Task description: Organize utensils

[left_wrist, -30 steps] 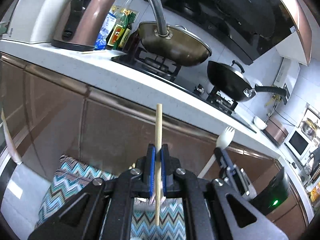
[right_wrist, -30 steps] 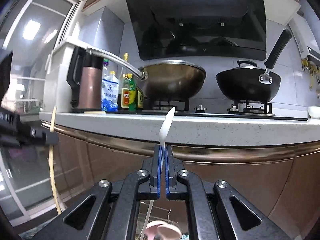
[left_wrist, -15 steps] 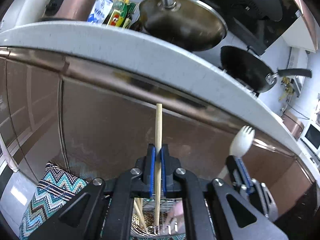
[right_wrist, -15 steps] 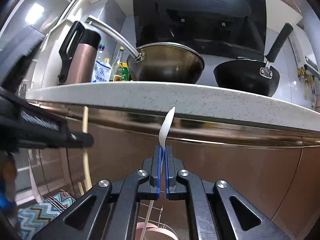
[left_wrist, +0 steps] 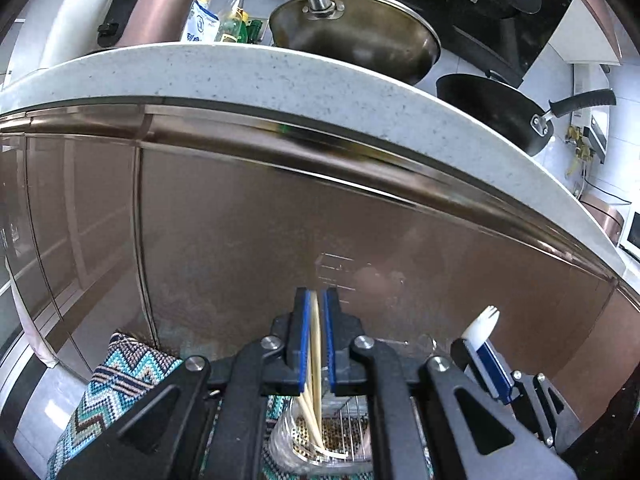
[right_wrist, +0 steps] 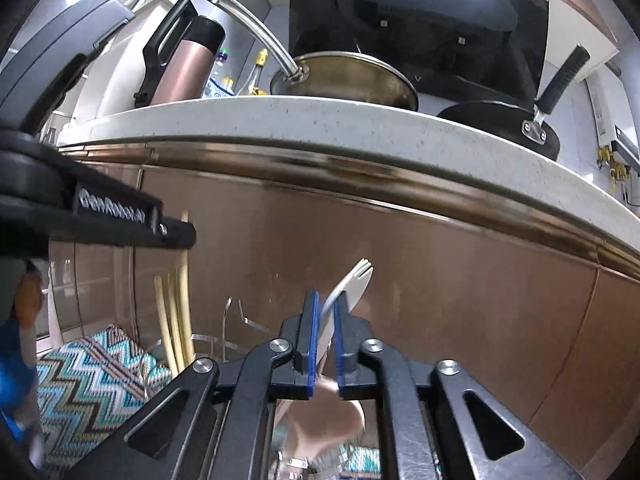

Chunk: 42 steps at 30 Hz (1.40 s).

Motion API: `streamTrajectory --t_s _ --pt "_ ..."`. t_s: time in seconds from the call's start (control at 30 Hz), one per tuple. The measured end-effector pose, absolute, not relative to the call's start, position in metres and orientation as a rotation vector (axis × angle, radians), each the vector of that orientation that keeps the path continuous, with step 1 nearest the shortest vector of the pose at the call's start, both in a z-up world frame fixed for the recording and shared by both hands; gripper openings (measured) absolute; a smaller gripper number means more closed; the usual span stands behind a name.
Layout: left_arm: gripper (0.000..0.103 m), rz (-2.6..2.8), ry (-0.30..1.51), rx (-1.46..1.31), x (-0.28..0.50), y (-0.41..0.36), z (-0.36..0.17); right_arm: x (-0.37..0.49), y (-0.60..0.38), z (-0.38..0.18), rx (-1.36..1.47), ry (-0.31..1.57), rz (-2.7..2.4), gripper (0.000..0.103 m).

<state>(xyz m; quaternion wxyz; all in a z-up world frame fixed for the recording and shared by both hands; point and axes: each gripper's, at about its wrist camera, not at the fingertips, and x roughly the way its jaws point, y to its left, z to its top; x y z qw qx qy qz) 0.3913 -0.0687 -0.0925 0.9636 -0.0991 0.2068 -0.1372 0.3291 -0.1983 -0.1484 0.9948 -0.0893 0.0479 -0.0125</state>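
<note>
The left gripper (left_wrist: 316,344) stands narrowly parted around a chopstick (left_wrist: 316,364) dropping into the clear holder (left_wrist: 288,444). The right gripper (right_wrist: 325,344), similarly parted, loosely brackets a tilted white spork (right_wrist: 352,284). Both look light, stiff and slippery; grip mid-shaft.

A home kitchen: speckled countertop (left_wrist: 304,80), steel wok (left_wrist: 356,36) and black pan (left_wrist: 496,108) under a range hood (right_wrist: 416,20).

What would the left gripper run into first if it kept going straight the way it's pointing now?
Most likely the glossy brown cabinet door under the speckled white countertop. It fills the view ahead of the left gripper, with nothing visible in between, though the gap is hard to judge through the fisheye.
</note>
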Motion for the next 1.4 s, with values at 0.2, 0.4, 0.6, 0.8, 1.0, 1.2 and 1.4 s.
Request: streamTrajectory --t_s 0.2,0.4,0.6,0.8,1.0,1.2,1.4 --pt "0.019 -0.27 0.425 -0.202 0.365 -0.055 -0.076 0.311 -0.212 -0.148 -0.123 0.175 -0.018 0.029" --pt "0.021 -0.238 0.451 -0.174 0.32 -0.035 -0.062 0.292 -0.22 -0.14 -0.07 0.261 0.0 0.034" --pt "0.022 -0.192 0.474 -0.121 0.263 -0.02 -0.053 0.251 -0.224 -0.133 -0.019 0.334 0.018 0.034" --pt "0.03 -0.144 0.477 -0.086 0.198 -0.007 -0.047 0.204 -0.221 -0.124 0.002 0.392 0.059 0.038" --pt "0.032 -0.085 0.47 -0.056 0.143 0.001 -0.042 0.152 -0.228 -0.113 0.032 0.412 0.095 0.039" --pt "0.032 -0.061 0.457 -0.025 0.111 -0.001 -0.036 0.12 -0.234 -0.113 0.047 0.443 0.141 0.039" --pt "0.032 -0.05 0.472 -0.01 0.099 -0.003 -0.039 0.098 -0.235 -0.119 0.041 0.462 0.164 0.041"
